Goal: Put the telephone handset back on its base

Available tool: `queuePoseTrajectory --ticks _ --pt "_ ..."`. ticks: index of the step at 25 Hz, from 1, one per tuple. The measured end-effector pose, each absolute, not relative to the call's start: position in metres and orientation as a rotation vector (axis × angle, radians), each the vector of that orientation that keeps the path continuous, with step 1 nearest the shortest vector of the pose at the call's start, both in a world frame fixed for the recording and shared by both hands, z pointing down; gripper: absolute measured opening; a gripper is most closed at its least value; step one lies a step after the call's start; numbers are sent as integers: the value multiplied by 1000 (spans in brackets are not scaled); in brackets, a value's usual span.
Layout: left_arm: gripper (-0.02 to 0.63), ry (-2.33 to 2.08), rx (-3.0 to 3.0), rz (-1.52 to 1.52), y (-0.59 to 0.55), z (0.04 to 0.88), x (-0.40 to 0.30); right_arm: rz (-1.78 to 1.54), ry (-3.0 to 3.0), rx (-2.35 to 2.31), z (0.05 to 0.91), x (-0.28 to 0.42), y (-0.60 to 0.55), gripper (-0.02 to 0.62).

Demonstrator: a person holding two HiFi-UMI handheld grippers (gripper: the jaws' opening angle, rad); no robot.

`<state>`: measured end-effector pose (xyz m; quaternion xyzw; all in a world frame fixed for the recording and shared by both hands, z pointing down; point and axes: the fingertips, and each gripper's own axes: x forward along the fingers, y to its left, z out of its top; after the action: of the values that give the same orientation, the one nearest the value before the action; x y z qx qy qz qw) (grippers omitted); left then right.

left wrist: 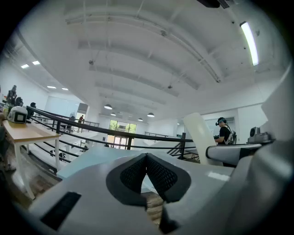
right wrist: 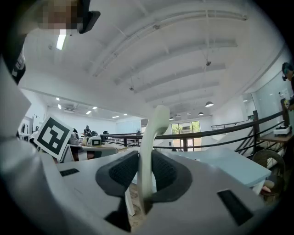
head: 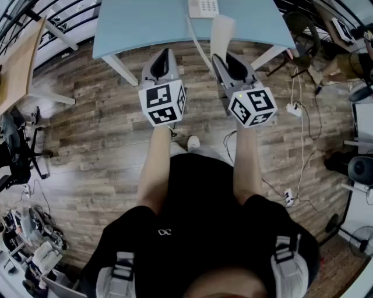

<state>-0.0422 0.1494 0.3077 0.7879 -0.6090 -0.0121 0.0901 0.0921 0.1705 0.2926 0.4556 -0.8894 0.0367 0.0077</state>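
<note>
Here's the handset (head: 221, 32): plain white, a smooth bar with a gentle curve and a rounded end. It stands almost upright in the right tongs (head: 228, 58). In the right gripper view the dark ribbed pads (right wrist: 120, 172) press on both sides of its lower part, so the tongs are closed around it only as far as its width allows. The upper end curls up above them.

From the head view, the handset sits in the air over the near edge of the pale blue tabletop (head: 145, 23), just short of the base (head: 203, 7). The base is white with a grey keypad and lies at the far side of the tabletop, half cut off by the top of the picture. A thin white cord (head: 197, 43) runs from the base down past the handset's left side.

The left tongs (head: 163, 58) hang just beside the right pair, over the wood-plank floor (head: 93, 134) below the tabletop's edge. The left gripper view shows the pads meeting tip to tip with nothing in them.

Off to the right a power strip (head: 294, 109) with loose cables lies on the floor. A black chair (head: 300, 26) stands past the tabletop's right corner, and a wooden table (head: 17, 64) is well to the left.
</note>
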Motion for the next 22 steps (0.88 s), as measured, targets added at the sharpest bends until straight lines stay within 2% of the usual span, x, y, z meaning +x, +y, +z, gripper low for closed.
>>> queuePoseTrajectory --ticks 22 --pt "0 -1921 2372 -77 136 280 0 64 -2914 1302 279 138 146 84"
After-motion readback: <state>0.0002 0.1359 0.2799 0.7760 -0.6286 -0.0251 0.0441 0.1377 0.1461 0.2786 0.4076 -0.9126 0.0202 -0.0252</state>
